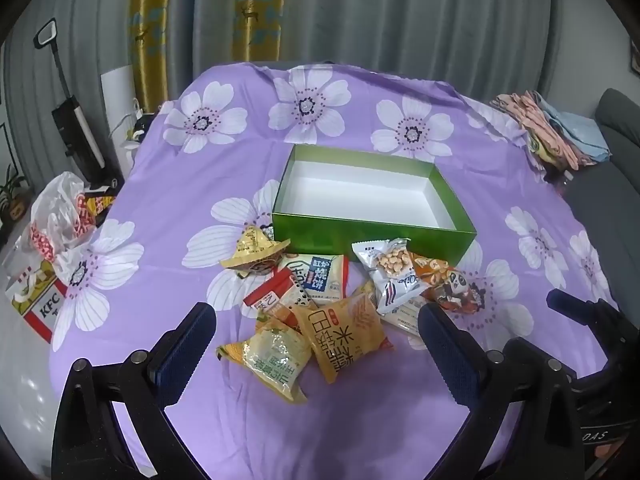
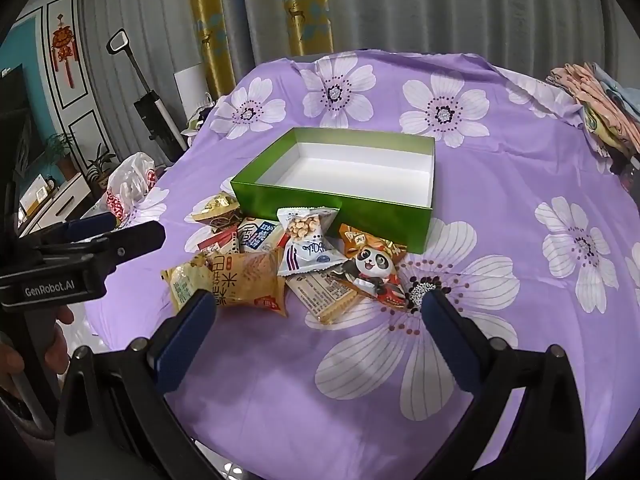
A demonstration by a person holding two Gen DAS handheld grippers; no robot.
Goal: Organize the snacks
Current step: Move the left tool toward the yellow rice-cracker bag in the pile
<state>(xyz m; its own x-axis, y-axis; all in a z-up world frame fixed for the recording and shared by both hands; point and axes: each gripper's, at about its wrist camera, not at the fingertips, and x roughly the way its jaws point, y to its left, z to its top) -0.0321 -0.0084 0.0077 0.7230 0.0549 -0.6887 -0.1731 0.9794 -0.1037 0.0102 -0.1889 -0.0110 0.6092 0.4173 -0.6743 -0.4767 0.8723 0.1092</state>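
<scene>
A pile of several snack packets lies on the purple flowered cloth in front of an empty green box with a white inside. The pile includes an orange rice-cracker packet, a yellow-green packet, a white peanut packet and a panda packet. My left gripper is open and empty, just short of the pile. My right gripper is open and empty, near the pile's front edge. The left gripper also shows in the right wrist view.
A plastic bag and a KFC box sit at the table's left edge. Folded clothes lie at the far right. A vacuum stands by the curtains.
</scene>
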